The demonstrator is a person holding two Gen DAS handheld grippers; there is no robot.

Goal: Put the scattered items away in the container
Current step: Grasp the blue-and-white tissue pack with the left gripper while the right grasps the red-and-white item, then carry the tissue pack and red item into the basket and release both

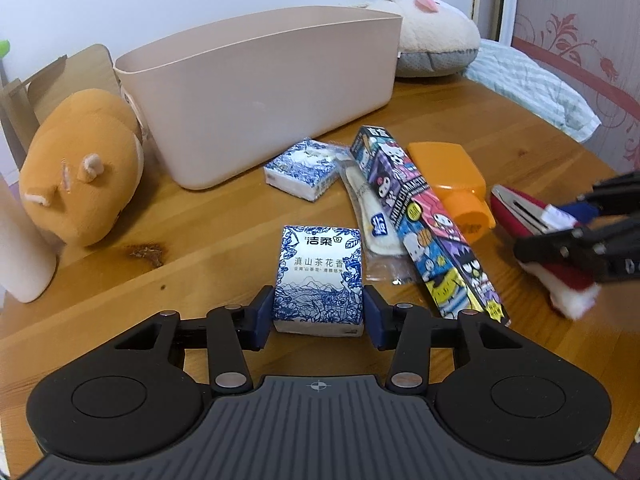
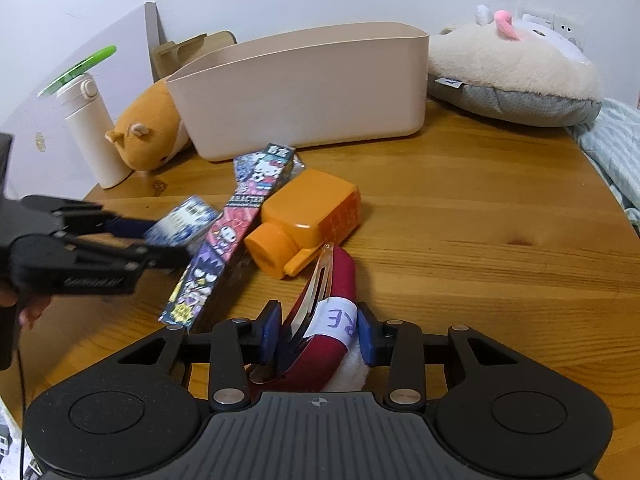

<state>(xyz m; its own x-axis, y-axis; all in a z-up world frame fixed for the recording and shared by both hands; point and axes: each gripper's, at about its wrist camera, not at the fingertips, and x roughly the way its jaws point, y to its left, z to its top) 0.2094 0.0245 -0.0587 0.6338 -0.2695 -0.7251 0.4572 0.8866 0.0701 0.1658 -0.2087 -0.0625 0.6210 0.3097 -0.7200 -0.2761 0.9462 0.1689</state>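
The beige container [image 1: 260, 92] stands at the back of the wooden table; it also shows in the right wrist view [image 2: 308, 96]. My left gripper [image 1: 319, 320] is shut on a blue-and-white tissue pack [image 1: 320, 276]. My right gripper [image 2: 319, 334] is shut on a red hair clip [image 2: 326, 320] with a white label and a white fluffy end. A second tissue pack [image 1: 302, 168], a clear wrapped packet [image 1: 372, 212], a long cartoon-print box [image 1: 424, 220] and an orange bottle [image 1: 456, 184] lie in front of the container.
An orange plush [image 1: 80, 168] lies left of the container beside a white bottle [image 2: 94, 132]. A cream plush [image 2: 512, 68] sits at the back right. A striped cloth [image 1: 532, 84] hangs off the table's right edge.
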